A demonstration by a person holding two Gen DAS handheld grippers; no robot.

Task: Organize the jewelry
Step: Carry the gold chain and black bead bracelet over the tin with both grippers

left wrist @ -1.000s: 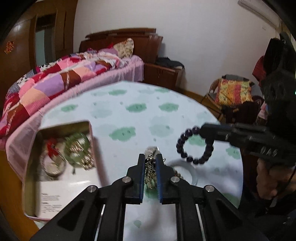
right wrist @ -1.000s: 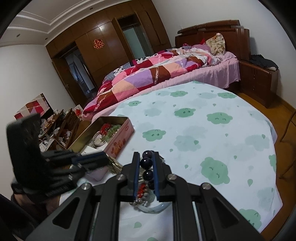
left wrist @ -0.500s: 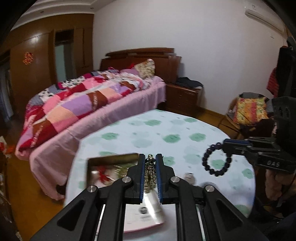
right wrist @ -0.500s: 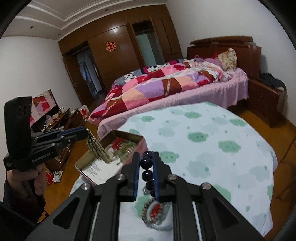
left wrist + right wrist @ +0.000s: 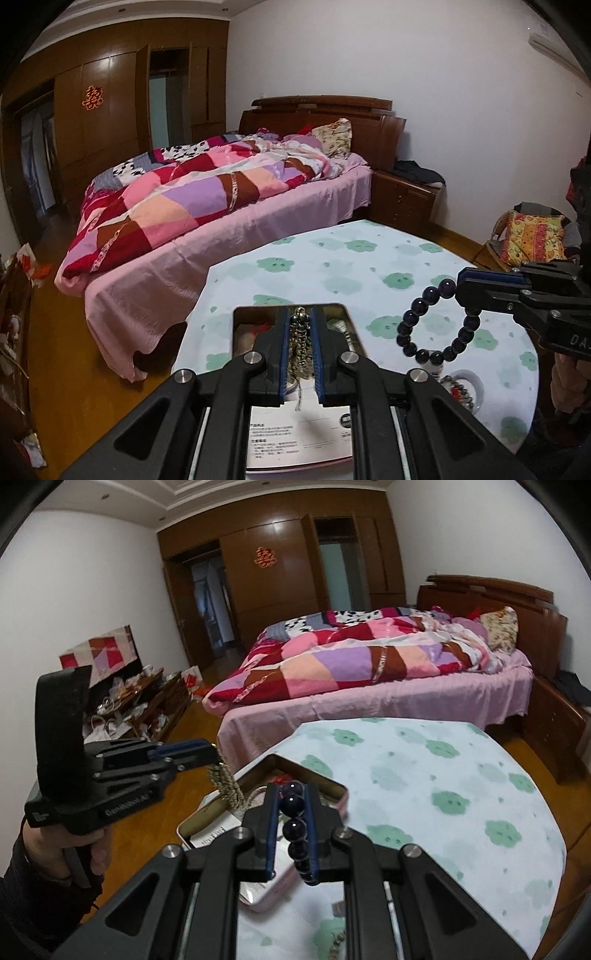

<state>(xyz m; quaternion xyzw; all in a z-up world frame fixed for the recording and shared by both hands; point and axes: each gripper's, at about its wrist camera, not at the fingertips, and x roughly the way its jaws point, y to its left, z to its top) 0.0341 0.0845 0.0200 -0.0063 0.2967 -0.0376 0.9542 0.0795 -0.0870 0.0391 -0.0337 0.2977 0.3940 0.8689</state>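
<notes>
The left gripper [image 5: 299, 354], pinching a hanging metal chain [image 5: 301, 347], sits directly above the open tin [image 5: 347, 317], nearer it than the right gripper [image 5: 291, 834], which clamps the dark bead bracelet [image 5: 436, 321] off beside the tin.

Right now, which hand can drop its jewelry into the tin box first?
Probably left. The left gripper dangles its metal chain over the open tin; the right gripper holds the dark bead bracelet off to the side.
</notes>
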